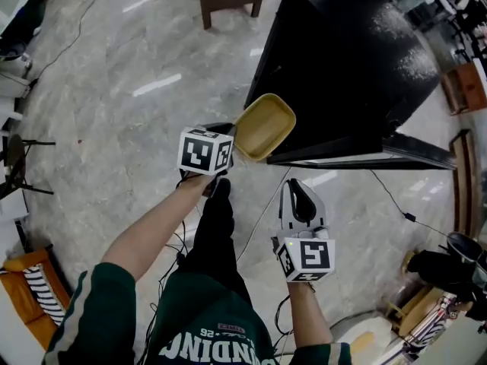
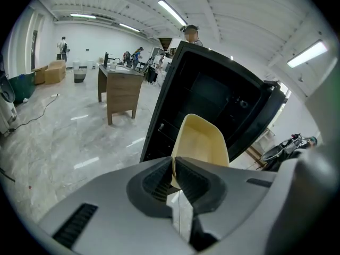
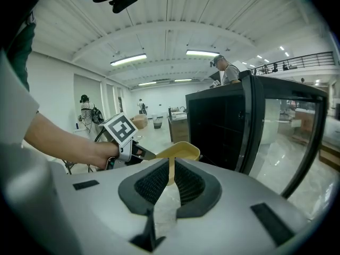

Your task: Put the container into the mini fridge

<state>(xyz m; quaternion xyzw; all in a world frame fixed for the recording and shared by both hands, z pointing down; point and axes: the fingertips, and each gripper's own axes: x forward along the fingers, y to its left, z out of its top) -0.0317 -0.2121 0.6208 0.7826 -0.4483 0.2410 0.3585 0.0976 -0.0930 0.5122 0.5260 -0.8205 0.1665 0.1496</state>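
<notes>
Container (image 1: 264, 126) hangs above pale marble floor (image 1: 114, 90), beside black mini fridge (image 1: 342, 67).

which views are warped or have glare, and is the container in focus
Head view: white glare streaks on the glossy floor; the container is sharp. Left gripper view: heavy fisheye, dark corners, the fridge leans. Right gripper view: the ceiling bows, the fridge door curves at its edge.

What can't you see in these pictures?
- Inside of the mini fridge: head view shows only its top; both gripper views show it too dark.
- Rim of the container at the left gripper: covered by its jaws, left gripper view.
- Far people: too small, left gripper view.
</notes>
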